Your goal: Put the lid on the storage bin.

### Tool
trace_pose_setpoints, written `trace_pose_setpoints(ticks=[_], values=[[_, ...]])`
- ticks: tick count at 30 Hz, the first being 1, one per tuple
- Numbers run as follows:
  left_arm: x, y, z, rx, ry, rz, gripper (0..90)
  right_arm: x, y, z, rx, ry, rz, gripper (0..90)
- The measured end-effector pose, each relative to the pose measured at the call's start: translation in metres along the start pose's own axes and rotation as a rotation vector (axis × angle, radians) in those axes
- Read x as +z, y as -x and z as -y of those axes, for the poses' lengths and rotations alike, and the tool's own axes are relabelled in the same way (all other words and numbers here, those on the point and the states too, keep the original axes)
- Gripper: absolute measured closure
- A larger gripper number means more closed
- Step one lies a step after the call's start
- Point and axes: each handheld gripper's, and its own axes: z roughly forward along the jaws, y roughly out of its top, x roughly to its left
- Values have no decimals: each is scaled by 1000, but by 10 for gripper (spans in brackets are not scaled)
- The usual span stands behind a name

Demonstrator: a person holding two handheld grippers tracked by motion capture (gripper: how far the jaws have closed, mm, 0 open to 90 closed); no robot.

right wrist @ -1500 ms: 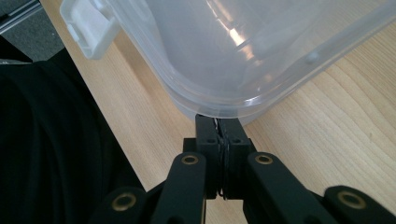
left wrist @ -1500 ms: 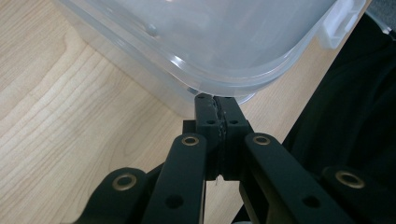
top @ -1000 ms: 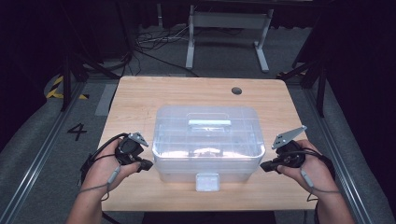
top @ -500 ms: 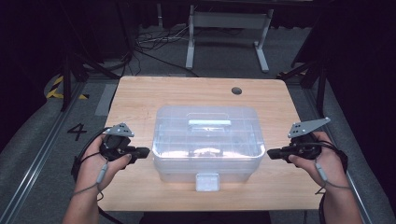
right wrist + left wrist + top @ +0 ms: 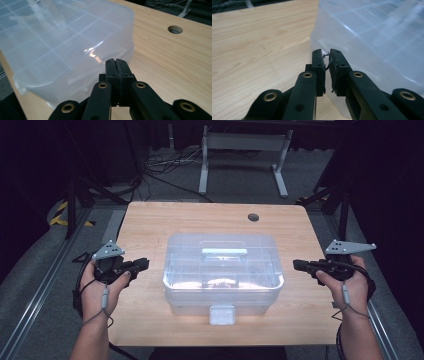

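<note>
A clear plastic storage box [image 5: 222, 270] with a closed lid and a top handle [image 5: 224, 251] stands in the middle of the wooden table [image 5: 150, 225]. My left gripper [image 5: 145, 263] hovers left of the box and points at its side, a short gap away. In the left gripper view the gripper [image 5: 326, 53] has its jaws almost together, with nothing between them, close to the box wall [image 5: 372, 42]. My right gripper [image 5: 296, 265] is level on the box's right, pointing at it. Seen in the right gripper view, that gripper [image 5: 116, 61] is shut and empty beside the box [image 5: 62, 37].
A white latch [image 5: 222, 315] sits on the box's front face near the table's front edge. A round cable hole [image 5: 253, 217] lies at the back right of the table. Metal stand legs [image 5: 240, 150] and cables lie on the floor beyond.
Both hands have drawn outward from the box's front corners and risen a little. The grippers now sit level at the box's left and right sides.
</note>
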Motion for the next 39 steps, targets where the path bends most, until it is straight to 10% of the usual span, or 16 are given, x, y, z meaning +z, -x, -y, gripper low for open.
trace_pose_setpoints(ticks=[19,39], values=[[50,-24,27,70,-55,-112,678,43,42,30,12,-37,118,765],[84,-45,61,60,-209,-83,549,77,67,59,22,-91,139,619]])
